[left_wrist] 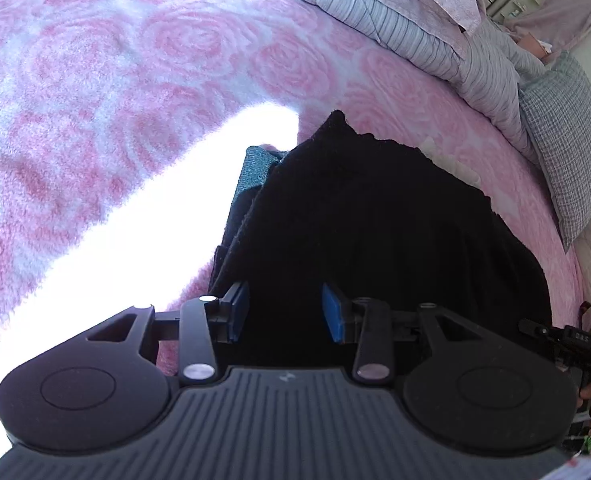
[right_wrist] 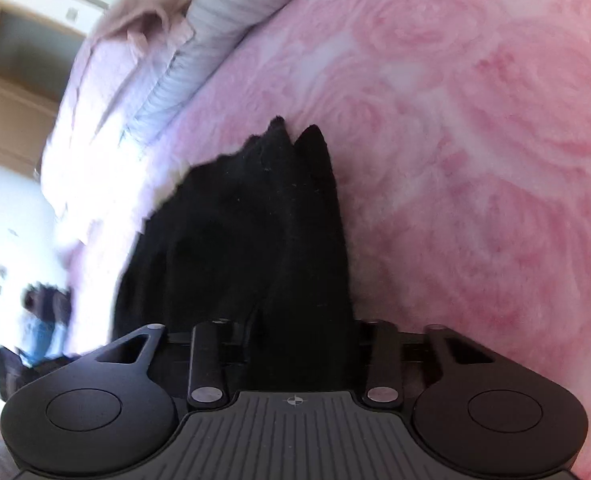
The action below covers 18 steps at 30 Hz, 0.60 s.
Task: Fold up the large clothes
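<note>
Left gripper (left_wrist: 285, 312), at 6 o'clock in its view: blue pads (left_wrist: 332, 314) stand partly apart with the black garment (left_wrist: 375, 216) between them; pad contact cannot be told. Right gripper (right_wrist: 301, 336), at 6 o'clock in its view: fingers hidden by bunched black cloth, so a grip cannot be confirmed. Garment lies on the pink rose-patterned blanket (left_wrist: 115, 80); a teal fabric piece (left_wrist: 251, 170) shows at its 9 o'clock edge. Striped bedding (left_wrist: 415, 36) at 1 o'clock.

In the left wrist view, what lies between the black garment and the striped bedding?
Only bare pink rose-patterned blanket separates the black garment from the striped bedding; the left wrist view shows this.
</note>
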### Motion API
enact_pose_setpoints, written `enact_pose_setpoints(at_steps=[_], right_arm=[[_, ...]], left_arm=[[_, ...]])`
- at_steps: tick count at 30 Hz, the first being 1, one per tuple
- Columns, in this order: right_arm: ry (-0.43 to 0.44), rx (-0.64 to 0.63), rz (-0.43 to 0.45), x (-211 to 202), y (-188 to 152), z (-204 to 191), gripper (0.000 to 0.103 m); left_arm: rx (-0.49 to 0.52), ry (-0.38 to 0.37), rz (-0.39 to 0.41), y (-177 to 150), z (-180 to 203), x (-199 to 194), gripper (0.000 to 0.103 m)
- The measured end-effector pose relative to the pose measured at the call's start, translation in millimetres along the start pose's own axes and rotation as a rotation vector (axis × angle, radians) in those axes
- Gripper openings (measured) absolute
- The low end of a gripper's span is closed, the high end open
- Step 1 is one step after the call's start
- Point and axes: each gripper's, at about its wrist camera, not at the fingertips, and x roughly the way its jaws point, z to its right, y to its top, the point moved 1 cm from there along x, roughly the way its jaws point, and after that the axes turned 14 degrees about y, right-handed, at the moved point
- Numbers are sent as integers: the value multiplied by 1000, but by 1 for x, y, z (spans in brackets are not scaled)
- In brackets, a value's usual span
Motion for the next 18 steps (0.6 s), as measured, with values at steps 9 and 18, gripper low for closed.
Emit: enact_pose_setpoints(at_steps=[9, 18], right_arm=[[-504, -34, -86, 39, 15, -83, 14], [-818, -540, -114, 144, -43, -282, 12]], left_arm=[[-33, -28, 16, 1, -20, -18, 33], [-154, 43, 34, 5, -102, -47, 33]])
